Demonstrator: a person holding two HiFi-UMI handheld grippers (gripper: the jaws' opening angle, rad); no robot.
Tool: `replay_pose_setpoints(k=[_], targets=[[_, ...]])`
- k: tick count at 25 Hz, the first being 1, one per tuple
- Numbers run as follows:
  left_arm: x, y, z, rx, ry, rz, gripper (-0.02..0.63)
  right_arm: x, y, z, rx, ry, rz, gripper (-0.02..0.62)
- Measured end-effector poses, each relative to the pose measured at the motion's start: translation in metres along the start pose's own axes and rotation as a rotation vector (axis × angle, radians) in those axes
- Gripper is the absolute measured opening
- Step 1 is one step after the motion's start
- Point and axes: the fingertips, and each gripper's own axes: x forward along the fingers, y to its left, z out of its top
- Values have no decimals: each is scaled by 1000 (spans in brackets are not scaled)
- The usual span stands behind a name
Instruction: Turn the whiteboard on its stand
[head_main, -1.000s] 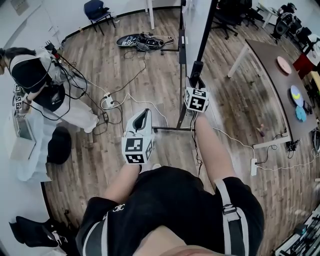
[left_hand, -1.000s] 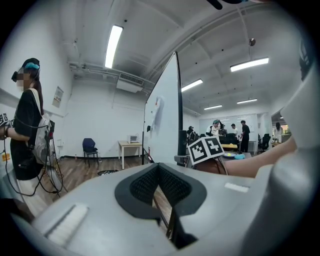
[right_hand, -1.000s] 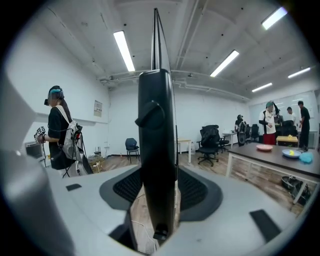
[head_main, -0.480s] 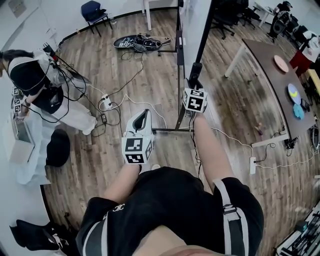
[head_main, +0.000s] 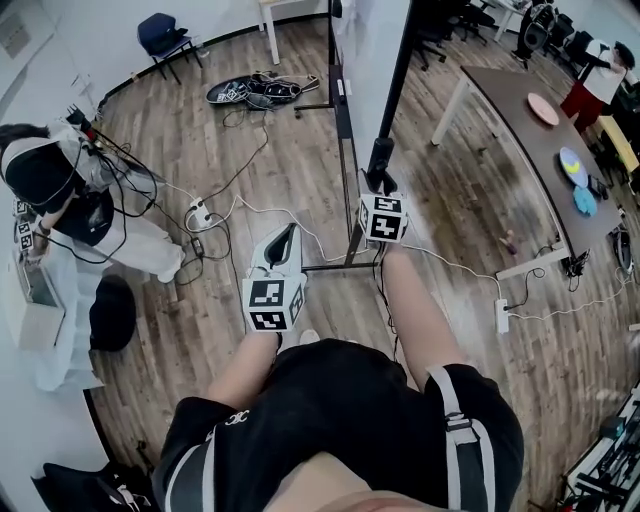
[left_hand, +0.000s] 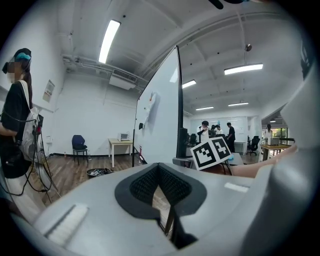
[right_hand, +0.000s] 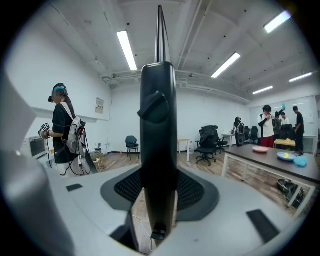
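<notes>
— On the right gripper (right_hand: 159, 192): clamped or apart?

— Clamped. Pads pressed on either side of a black bar (right_hand: 158, 130) at the whiteboard's near edge, just below a rounded knob (right_hand: 154, 107).

— And on the left gripper (left_hand: 160, 182)?

— Shut tip to tip, with nothing between. Poised nearer the body and to the left of the other, apart from the stand.

— Whereabouts for the whiteboard (head_main: 372, 55)?

— Straight ahead, upright on its stand. Seen from above as a white strip between the gripped bar and a thinner upright (head_main: 342, 110) just left of it, rooted in a foot bar (head_main: 330, 266) on the wood floor.

— Farther out?

— Far left, a person (head_main: 45, 165) standing among cables (head_main: 150, 180), near a power strip (head_main: 197, 212). Far right, a brown table (head_main: 520, 120) with plates (head_main: 543, 108). At the far wall, left of the board, a blue chair (head_main: 160, 35).
</notes>
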Motion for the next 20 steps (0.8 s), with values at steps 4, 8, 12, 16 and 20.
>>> replay_pose_setpoints(k=[4,8,12,16,20], targets=[[5,-17,-2,1,10,-39,11,-20,-4,-4,-1,-1,7,195],[8,-35,-1,10,12,-73,11,-42,-9,-9,-2,-8,18,195],[11,-50,-4,13,18,-101,11,-65,-14,-16,-1,-10,25,195],[13,-66,-6,19,23,-128,11,-90,-19,-23,0,-14,26,195],[14,-78,-7,25,25,-154,11,-108,-20,-28,-1,-18,27,195]])
